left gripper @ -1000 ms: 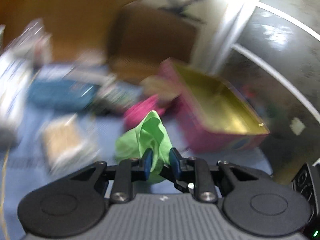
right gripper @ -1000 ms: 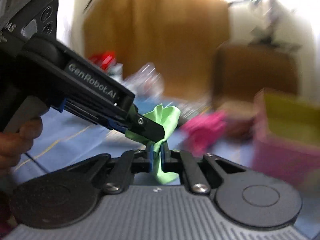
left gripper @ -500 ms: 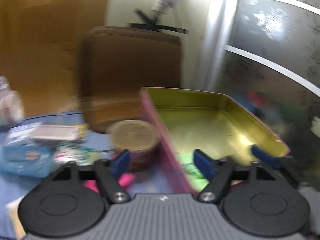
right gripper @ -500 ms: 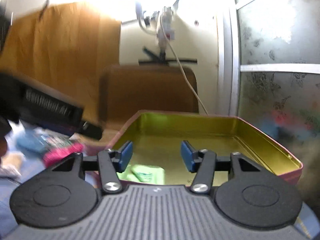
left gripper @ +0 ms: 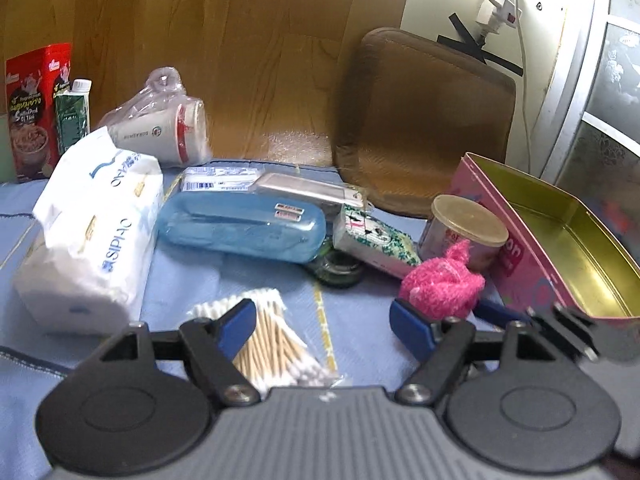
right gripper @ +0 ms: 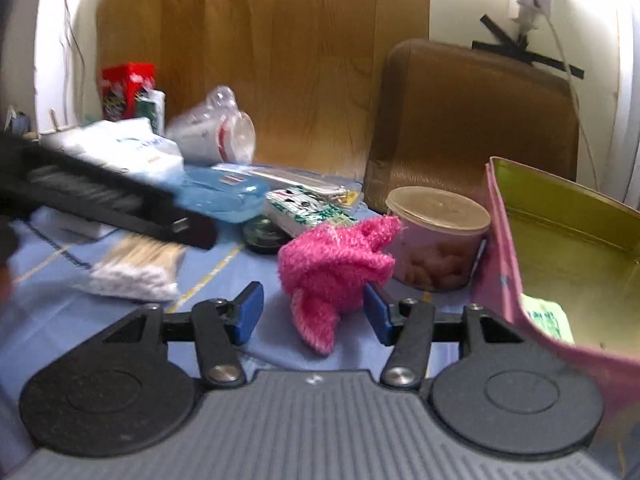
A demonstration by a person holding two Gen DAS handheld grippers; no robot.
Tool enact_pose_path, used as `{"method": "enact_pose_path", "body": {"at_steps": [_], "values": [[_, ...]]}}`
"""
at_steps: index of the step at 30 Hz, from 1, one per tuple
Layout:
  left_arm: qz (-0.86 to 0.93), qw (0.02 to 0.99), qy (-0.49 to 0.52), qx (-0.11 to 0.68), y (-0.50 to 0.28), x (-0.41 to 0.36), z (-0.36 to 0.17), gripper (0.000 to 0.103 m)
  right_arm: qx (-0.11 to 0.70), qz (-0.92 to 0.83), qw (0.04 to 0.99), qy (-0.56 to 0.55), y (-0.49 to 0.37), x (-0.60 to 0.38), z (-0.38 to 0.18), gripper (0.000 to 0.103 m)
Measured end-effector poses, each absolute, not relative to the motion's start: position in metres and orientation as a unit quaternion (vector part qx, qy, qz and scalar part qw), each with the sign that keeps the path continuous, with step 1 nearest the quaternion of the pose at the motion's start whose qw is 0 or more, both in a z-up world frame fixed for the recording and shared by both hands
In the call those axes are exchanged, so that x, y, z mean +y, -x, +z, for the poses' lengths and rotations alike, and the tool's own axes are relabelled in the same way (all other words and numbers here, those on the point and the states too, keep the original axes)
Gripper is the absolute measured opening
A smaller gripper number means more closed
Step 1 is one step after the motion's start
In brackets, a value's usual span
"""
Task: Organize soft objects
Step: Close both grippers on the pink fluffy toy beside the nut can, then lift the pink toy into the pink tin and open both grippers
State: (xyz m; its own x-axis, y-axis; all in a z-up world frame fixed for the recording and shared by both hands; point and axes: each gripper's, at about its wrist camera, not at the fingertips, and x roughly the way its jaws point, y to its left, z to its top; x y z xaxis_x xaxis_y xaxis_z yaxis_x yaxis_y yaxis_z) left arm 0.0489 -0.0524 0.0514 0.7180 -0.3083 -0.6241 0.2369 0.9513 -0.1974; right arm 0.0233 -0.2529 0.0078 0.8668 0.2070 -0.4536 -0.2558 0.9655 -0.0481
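With the right gripper (right gripper: pixel 312 316) opening around the pink cloth (right gripper: pixel 334 264) lying beside the tin (right gripper: pixel 560 248) and the left gripper (left gripper: pixel 320 326) closing on nothing, the loose cloth could slip from a shallow pinch.

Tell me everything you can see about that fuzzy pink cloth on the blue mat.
The pink cloth is a bright magenta, fluffy, chenille-like fabric, bunched into a loose lump with one paler-edged corner hanging toward the camera. It lies on the blue mat, left of the pink tin and in front of the round lidded tub. In the right wrist view it sits between the right hand-held gripper fingers, whose jaws are opening; nothing clamps it.
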Motion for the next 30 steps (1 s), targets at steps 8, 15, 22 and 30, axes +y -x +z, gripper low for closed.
{"method": "enact_pose_path", "body": {"at_steps": [8,15,22,30], "values": [[-0.170,0.918,0.051,0.355,-0.042,-0.059,0.046,0.077,0.243,0.172,0.948,0.112,-0.020,-0.267,0.003,0.046],[-0.193,0.911,0.055,0.361,-0.045,-0.074,0.043,0.080,0.248,0.160,0.952,0.081,-0.009,-0.292,0.006,0.064],[-0.217,0.897,0.059,0.382,-0.063,-0.094,0.046,0.080,0.270,0.172,0.946,0.060,-0.039,-0.274,0.004,0.034],[-0.294,0.872,0.073,0.384,-0.040,-0.109,0.052,0.006,0.214,0.170,0.960,0.065,0.013,-0.270,0.011,0.009]]}}
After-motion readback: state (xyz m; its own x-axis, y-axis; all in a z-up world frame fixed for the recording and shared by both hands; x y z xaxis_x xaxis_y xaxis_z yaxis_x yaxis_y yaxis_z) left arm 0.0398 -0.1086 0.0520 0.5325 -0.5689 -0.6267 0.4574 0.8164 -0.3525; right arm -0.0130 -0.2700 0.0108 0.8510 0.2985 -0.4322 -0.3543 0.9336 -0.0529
